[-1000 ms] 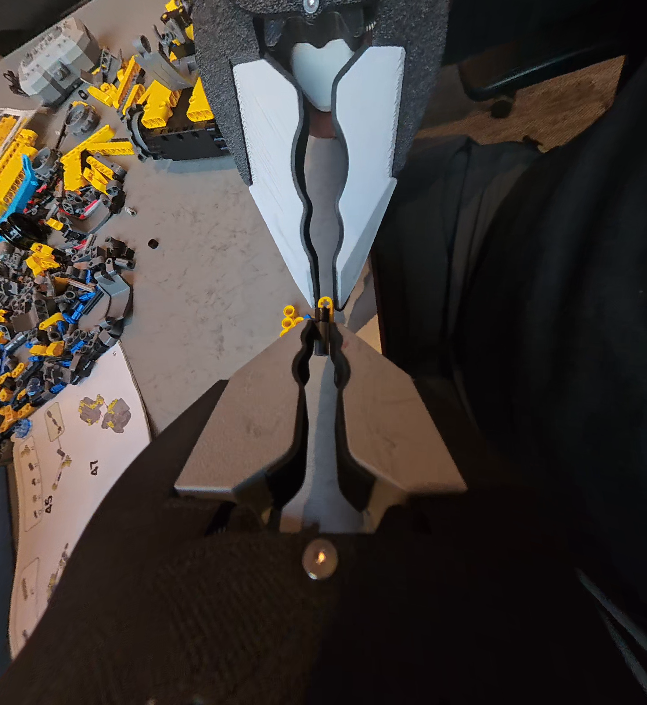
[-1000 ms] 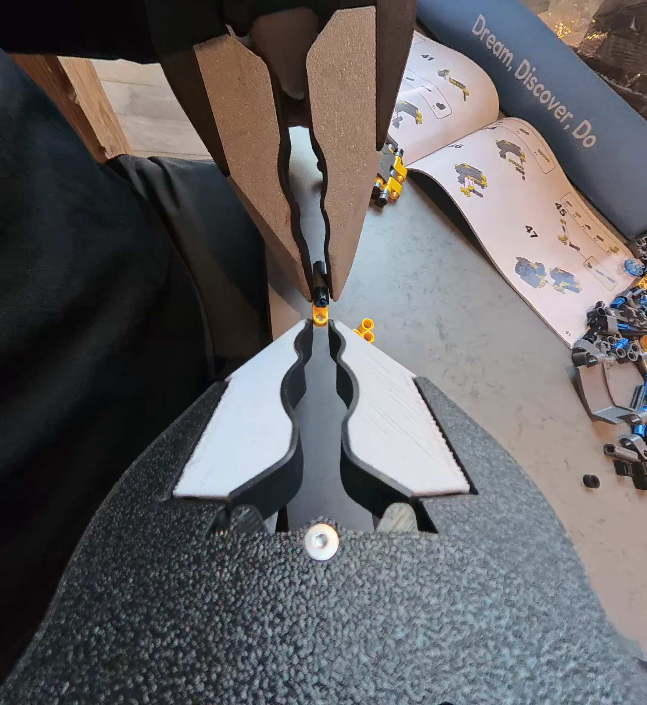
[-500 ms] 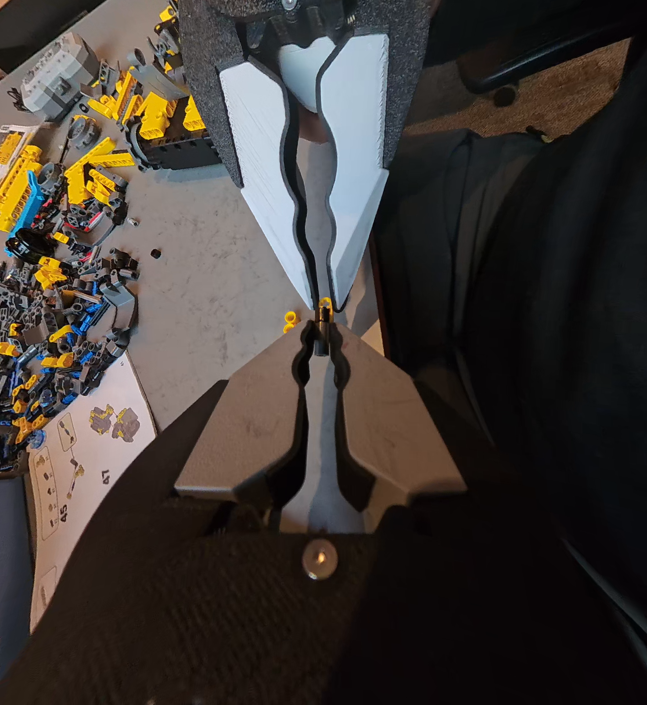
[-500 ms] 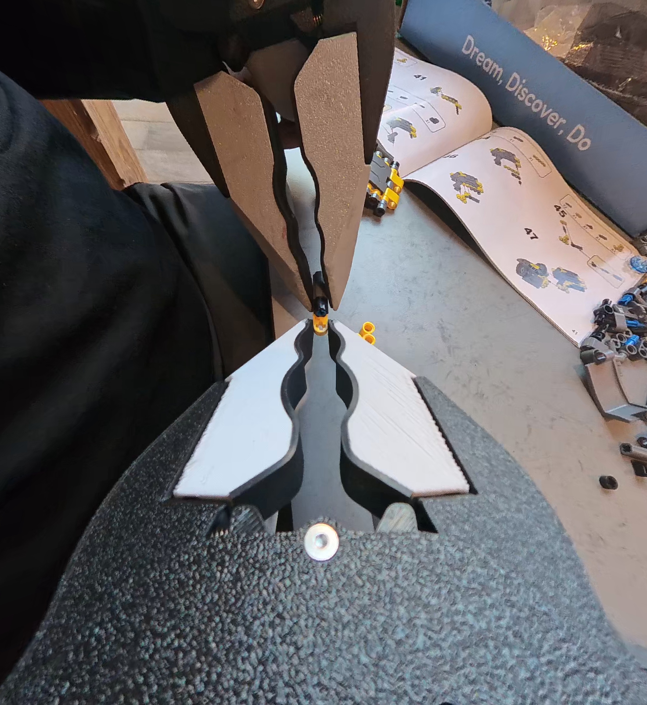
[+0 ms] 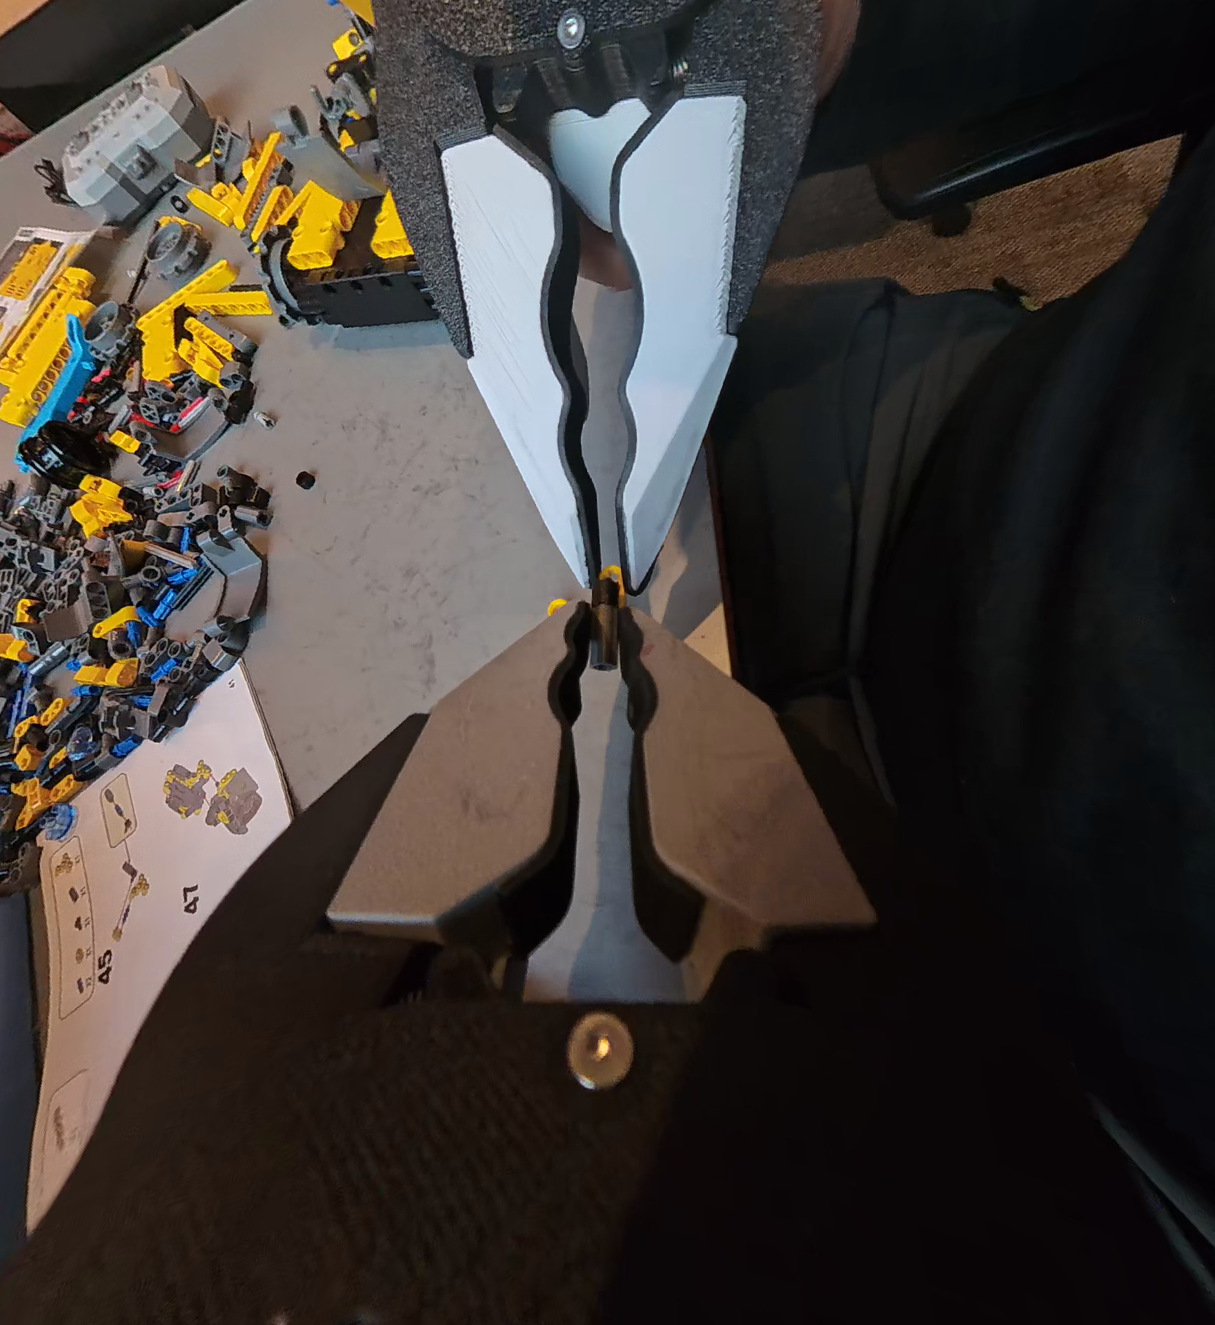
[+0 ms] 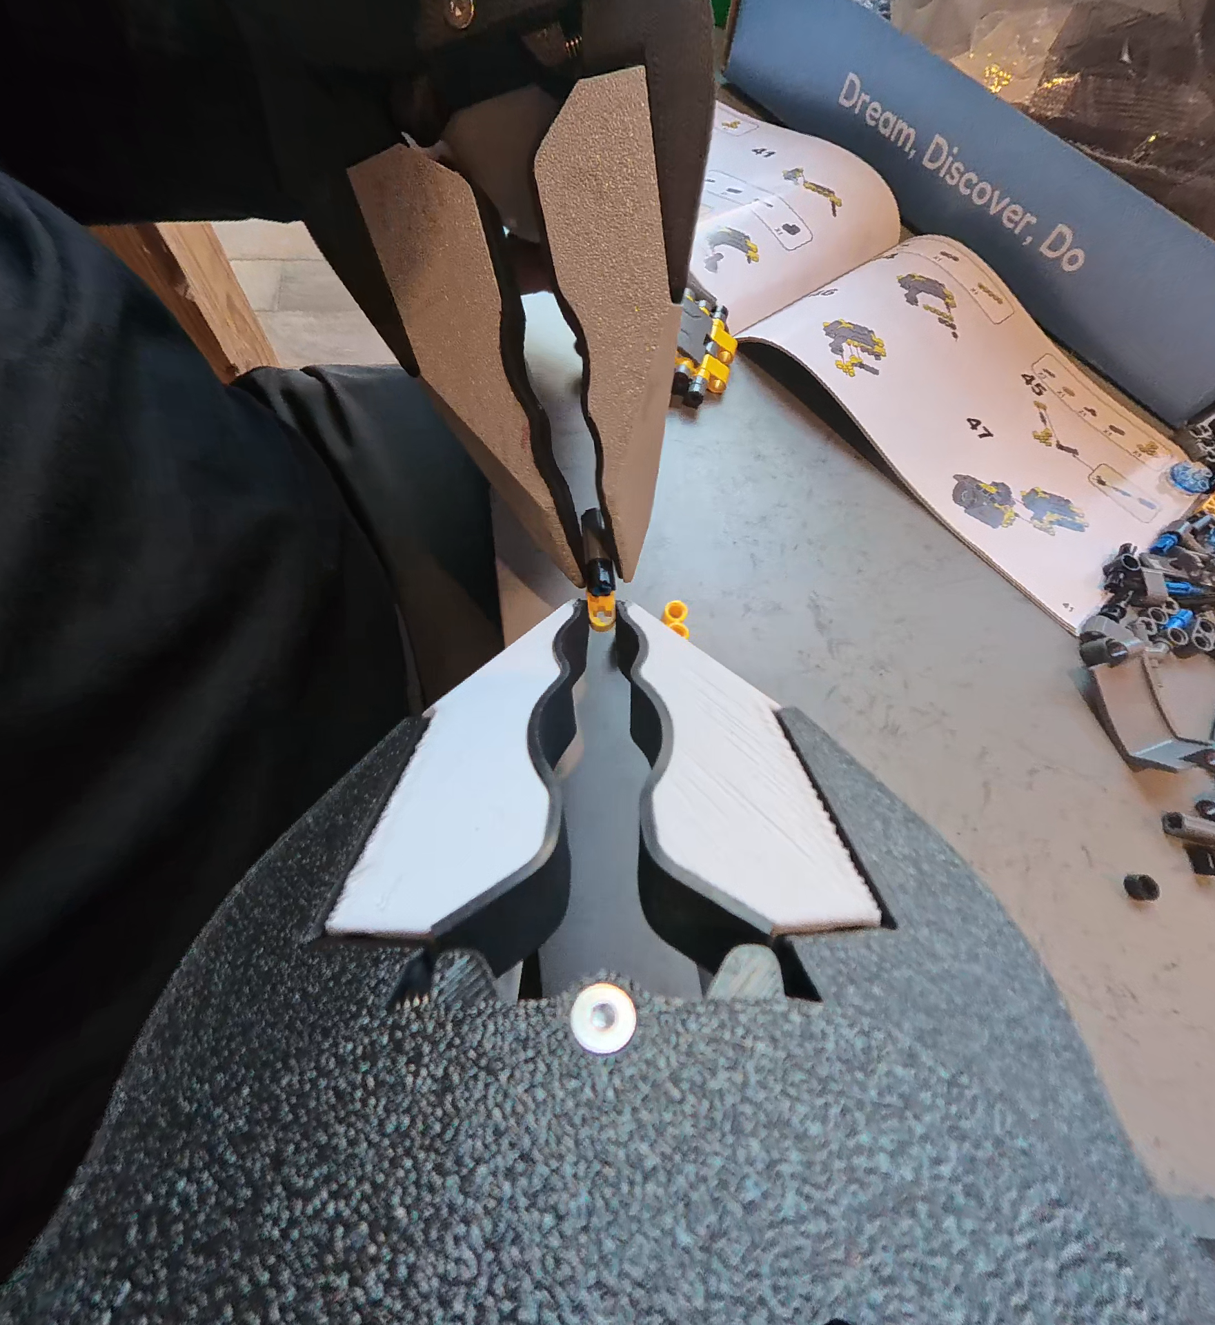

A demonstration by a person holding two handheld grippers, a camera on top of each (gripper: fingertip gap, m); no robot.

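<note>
My left gripper point(image 5: 603, 622), with dark grey fingers, is shut on a short black pin point(image 5: 604, 638). My right gripper point(image 6: 601, 608), with white fingers, is shut on a small yellow connector point(image 6: 601, 615). The two grippers meet tip to tip above the table's near edge. The black pin point(image 6: 596, 556) and the yellow connector point(image 5: 610, 573) touch end to end. In the left wrist view the right gripper point(image 5: 608, 572) comes down from the top. In the right wrist view the left gripper point(image 6: 601, 570) does the same. A loose yellow piece point(image 6: 676, 618) lies on the grey table point(image 5: 411, 516) just beside the tips.
A heap of grey, black, blue and yellow parts point(image 5: 67, 609) lies left. A partly built yellow and black model point(image 5: 332, 244) stands behind it. An open instruction booklet point(image 6: 948, 373), a navy box point(image 6: 1020, 215) and a small yellow-grey assembly point(image 6: 705, 351) lie nearby. A person's dark clothing point(image 5: 1020, 645) is beside the table edge. The tips of both grippers are at nearly the same place.
Both grippers have stayed shut and tip to tip with the pin and connector touching. The views have shifted only slightly over the table.
</note>
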